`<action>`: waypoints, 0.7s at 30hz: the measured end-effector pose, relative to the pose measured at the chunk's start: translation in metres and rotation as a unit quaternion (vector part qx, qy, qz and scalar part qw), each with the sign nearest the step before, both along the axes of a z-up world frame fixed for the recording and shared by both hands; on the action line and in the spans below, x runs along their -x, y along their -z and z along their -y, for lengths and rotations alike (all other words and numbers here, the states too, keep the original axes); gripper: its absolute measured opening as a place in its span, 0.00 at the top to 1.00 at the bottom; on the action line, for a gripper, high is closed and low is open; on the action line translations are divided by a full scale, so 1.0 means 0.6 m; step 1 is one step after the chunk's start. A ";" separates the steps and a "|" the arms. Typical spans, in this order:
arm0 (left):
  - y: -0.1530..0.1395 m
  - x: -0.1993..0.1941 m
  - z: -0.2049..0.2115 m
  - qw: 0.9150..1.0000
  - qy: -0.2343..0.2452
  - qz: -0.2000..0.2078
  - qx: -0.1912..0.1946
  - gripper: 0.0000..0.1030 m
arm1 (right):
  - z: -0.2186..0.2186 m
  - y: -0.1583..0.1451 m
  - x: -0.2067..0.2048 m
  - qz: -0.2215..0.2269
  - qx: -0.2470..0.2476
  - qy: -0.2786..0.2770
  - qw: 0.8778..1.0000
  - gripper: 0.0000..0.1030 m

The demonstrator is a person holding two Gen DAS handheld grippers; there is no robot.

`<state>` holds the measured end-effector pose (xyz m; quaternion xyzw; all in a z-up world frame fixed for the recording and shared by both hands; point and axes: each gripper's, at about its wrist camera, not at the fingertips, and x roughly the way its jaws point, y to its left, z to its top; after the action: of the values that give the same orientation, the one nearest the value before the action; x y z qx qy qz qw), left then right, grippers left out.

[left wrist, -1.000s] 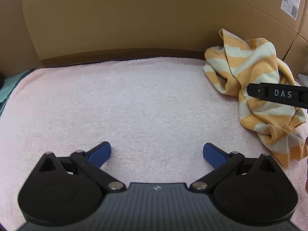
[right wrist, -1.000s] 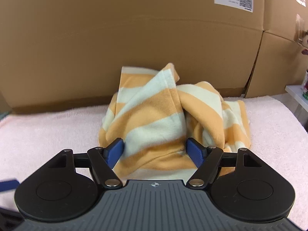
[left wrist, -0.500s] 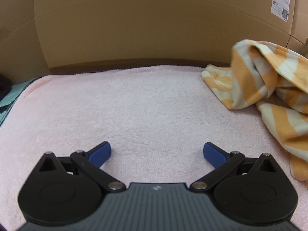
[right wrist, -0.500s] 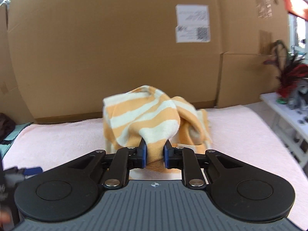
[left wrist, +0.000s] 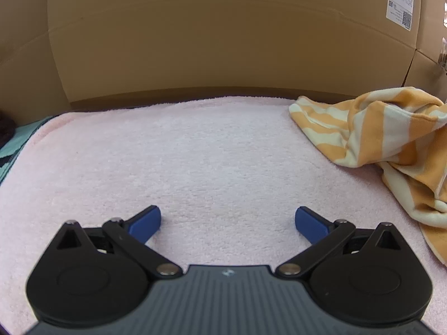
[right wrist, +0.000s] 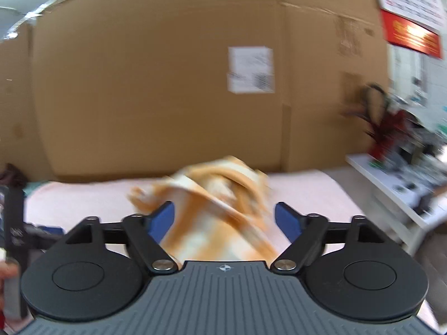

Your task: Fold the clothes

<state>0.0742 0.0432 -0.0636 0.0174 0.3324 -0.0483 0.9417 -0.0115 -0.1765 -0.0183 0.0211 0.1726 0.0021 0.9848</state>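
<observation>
Left wrist view: striped orange-and-cream garment (left wrist: pixel 385 139) lies crumpled on the pink towel-covered surface (left wrist: pixel 195 153), right of the left gripper (left wrist: pixel 227 222), whose fingers stand apart, empty. No fold made yet; spreading and folding all remain. Right gripper (right wrist: pixel 225 219) fingers are opening, blurred cloth between them; half a second ago they pinched the garment.

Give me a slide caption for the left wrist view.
Open left gripper hovers over the pink towel, striped orange garment crumpled at right.
</observation>
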 end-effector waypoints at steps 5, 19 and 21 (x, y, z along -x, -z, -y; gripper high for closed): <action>0.000 0.001 -0.003 1.000 0.003 0.000 0.003 0.01 | -0.124 0.028 -0.106 0.008 0.141 -0.079 0.987 0.18; -0.001 0.007 -0.001 0.999 0.047 0.007 0.022 0.01 | 0.130 0.035 0.096 -0.052 0.063 0.090 0.993 0.89; -0.005 0.014 0.006 0.997 0.060 -0.001 0.046 0.01 | 0.165 0.038 0.118 -0.061 0.050 0.127 0.989 0.88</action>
<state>0.0661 0.0396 -0.0604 -0.0065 0.3289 -0.1203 0.9367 -0.0826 -0.2755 -0.0410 -0.0063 0.2285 -0.1327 0.9644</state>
